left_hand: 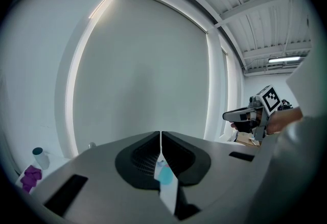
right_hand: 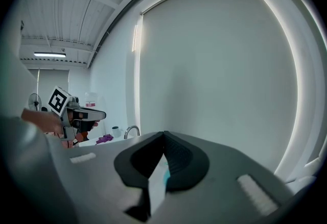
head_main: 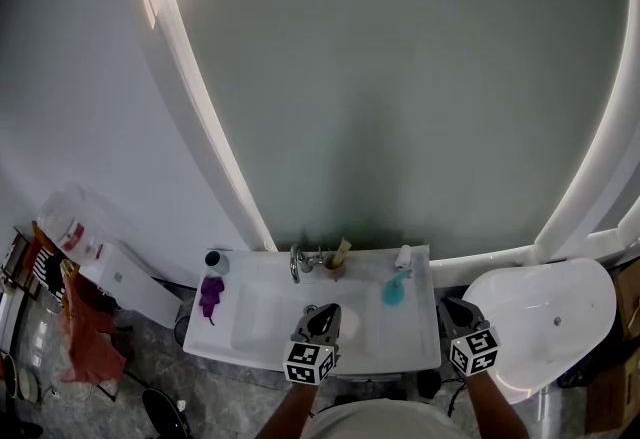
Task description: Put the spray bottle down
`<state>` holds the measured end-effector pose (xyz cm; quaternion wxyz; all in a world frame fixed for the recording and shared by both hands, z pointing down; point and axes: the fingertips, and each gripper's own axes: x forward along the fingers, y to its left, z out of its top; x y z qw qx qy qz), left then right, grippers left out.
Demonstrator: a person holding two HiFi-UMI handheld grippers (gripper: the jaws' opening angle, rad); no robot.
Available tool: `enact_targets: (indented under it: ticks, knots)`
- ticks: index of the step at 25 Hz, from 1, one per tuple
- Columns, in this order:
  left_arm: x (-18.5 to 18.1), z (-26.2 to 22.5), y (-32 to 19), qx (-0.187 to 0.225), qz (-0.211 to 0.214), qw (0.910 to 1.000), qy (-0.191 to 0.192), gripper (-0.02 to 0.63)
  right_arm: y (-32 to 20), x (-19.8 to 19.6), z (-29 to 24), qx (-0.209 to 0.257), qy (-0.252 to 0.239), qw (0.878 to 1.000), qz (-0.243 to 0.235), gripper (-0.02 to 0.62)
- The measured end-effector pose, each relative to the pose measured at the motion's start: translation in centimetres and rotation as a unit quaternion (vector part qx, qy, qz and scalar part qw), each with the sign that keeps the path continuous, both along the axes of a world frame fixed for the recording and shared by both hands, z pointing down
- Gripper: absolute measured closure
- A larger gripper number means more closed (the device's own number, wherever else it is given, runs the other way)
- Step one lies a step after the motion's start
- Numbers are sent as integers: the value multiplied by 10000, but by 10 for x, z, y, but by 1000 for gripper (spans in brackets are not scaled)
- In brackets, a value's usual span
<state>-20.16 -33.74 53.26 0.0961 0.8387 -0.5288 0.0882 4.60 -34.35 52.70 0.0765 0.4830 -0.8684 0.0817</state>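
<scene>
Teal plastic with a white head, the spray bottle (head_main: 393, 291) is set on the white worktop (head_main: 422, 329), at the back right of the basin (head_main: 265, 319) and to the right of the tap (head_main: 296, 265). It is touched by neither pair of tongs. A sliver of its teal body and white top is glimpsed through the slit under the closed tips in the left gripper view, where it appears upright.

The left tongs (head_main: 322, 313) are held over the front of the worktop, near its middle. The jaws are pressed together and nothing is gripped between them. The right tongs (head_main: 456, 310) are held just off the worktop's right edge, between it and a white rounded fixture (head_main: 545, 317). Their jaws are likewise closed tip to tip and empty.

A small brownish item (head_main: 338, 258), too small to be identified, is seen just right of the tap. A purple cloth (head_main: 210, 295) and a cup (head_main: 215, 260) are placed at the worktop's left end. A large arched mirror (head_main: 400, 77) is mounted behind.
</scene>
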Motion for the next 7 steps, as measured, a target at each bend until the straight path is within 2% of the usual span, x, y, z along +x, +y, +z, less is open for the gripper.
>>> enact_targets:
  ticks: [7]
  knots:
    - [-2, -1, 1, 8, 6, 10000, 1, 589, 0, -1, -3, 24, -2, 10000, 14, 584]
